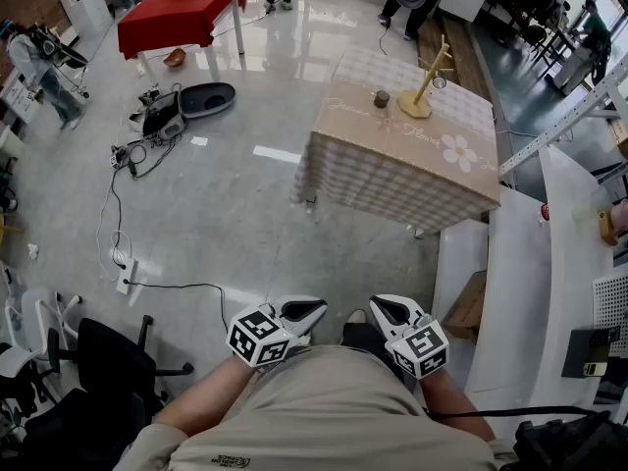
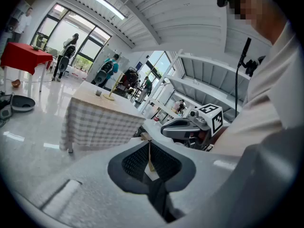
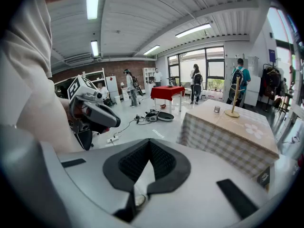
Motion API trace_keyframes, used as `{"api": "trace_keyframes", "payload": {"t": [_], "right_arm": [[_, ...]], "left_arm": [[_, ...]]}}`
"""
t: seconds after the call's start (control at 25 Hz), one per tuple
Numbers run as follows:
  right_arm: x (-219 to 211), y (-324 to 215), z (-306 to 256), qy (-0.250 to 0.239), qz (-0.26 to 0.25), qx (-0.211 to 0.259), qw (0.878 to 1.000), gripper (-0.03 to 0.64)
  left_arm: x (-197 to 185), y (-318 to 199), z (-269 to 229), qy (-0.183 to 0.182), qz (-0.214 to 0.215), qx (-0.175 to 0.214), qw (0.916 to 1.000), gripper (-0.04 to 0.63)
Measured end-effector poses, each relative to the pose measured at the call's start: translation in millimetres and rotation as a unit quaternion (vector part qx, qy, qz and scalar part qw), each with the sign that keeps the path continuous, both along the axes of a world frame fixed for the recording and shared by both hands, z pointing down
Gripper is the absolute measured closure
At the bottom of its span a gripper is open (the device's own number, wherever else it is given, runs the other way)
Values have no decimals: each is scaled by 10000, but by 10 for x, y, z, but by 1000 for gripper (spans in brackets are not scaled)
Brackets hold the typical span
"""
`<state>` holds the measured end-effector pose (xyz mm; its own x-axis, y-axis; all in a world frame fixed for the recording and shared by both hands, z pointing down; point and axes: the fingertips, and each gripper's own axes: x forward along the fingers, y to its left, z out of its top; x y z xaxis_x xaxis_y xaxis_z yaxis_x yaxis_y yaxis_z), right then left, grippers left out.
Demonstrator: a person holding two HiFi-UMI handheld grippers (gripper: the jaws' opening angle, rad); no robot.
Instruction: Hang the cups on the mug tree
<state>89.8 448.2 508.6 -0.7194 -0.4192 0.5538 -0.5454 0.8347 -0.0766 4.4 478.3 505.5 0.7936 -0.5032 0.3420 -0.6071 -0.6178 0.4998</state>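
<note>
A wooden mug tree (image 1: 424, 77) stands on a table with a checked cloth (image 1: 392, 165) far ahead at the upper right. A small dark cup (image 1: 382, 98) sits on the cloth just left of the tree. Something small shows by the tree's right side; I cannot tell what it is. Both grippers are held close to the person's body, far from the table. The left gripper (image 1: 312, 309) is shut and empty, and so is the right gripper (image 1: 383, 308). The tree (image 3: 233, 101) and cup (image 3: 217, 109) also show in the right gripper view, the tree (image 2: 111, 90) small in the left gripper view.
A red-clothed table (image 1: 182, 13) stands at the far left. Cables and an open case (image 1: 182, 106) lie on the glossy floor, with a power strip (image 1: 126, 276) nearer. A black chair (image 1: 108, 361) is at the lower left, a white counter (image 1: 510, 292) on the right. People stand at the far end.
</note>
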Motion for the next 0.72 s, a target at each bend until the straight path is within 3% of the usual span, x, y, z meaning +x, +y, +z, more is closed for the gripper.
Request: {"api": "trace_keyframes", "payload": {"t": [0.36,0.72], "right_arm": [[284,-592,132,-100,84,-100,9999,604],[764,-1739,72,-313,24,22,9995,603]], "left_arm": [[268,-639,29,-145,52,8,9999,580],[873,-1723,-216,-389,118,175,9990,580]]}}
